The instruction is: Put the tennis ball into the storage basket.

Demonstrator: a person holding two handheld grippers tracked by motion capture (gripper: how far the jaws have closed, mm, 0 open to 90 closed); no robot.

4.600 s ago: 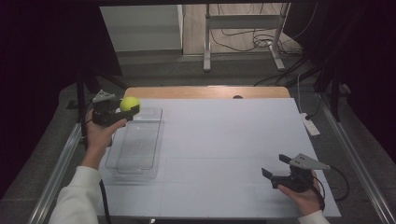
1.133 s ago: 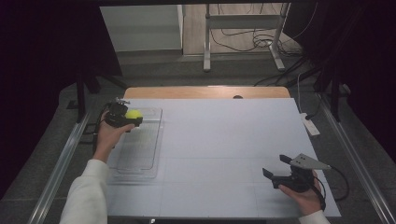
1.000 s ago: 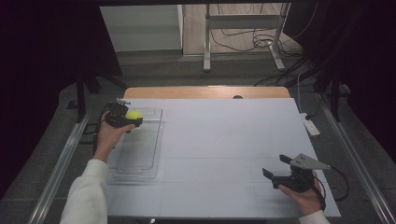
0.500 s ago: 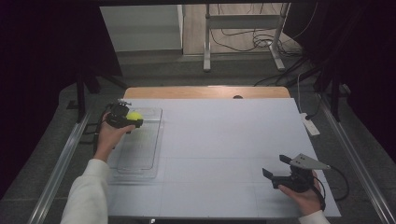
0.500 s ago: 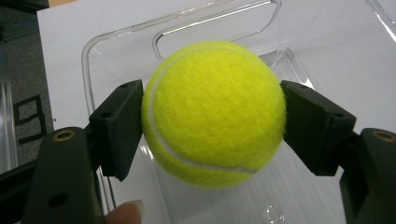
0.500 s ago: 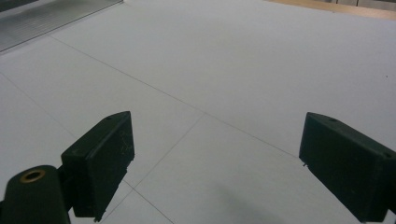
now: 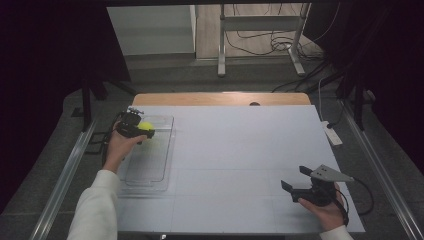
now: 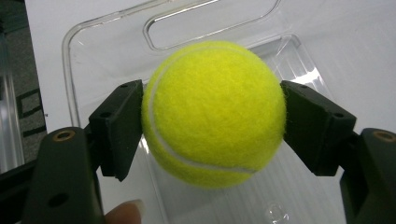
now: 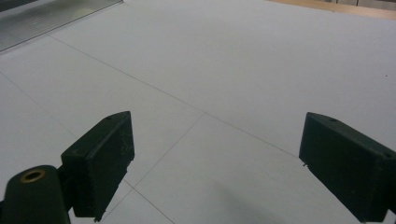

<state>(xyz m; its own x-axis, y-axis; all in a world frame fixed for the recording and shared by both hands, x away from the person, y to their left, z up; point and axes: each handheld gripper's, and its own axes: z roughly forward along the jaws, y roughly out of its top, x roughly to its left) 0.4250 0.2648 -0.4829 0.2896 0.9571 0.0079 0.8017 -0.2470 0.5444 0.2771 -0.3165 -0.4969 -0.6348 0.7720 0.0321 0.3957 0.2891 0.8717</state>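
Count: one tennis ball in left gripper, one clear tray.

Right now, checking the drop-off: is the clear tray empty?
Empty: the clear tray shows bare plastic; the tennis ball is clamped in the left gripper above it.

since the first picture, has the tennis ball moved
Yes. The tennis ball, clamped in the left gripper, has come down toward the far end of the clear plastic tray on the table.

A white power strip lies just off the right edge of the white table. Beyond the table's far wooden edge stands a metal stand among floor cables.
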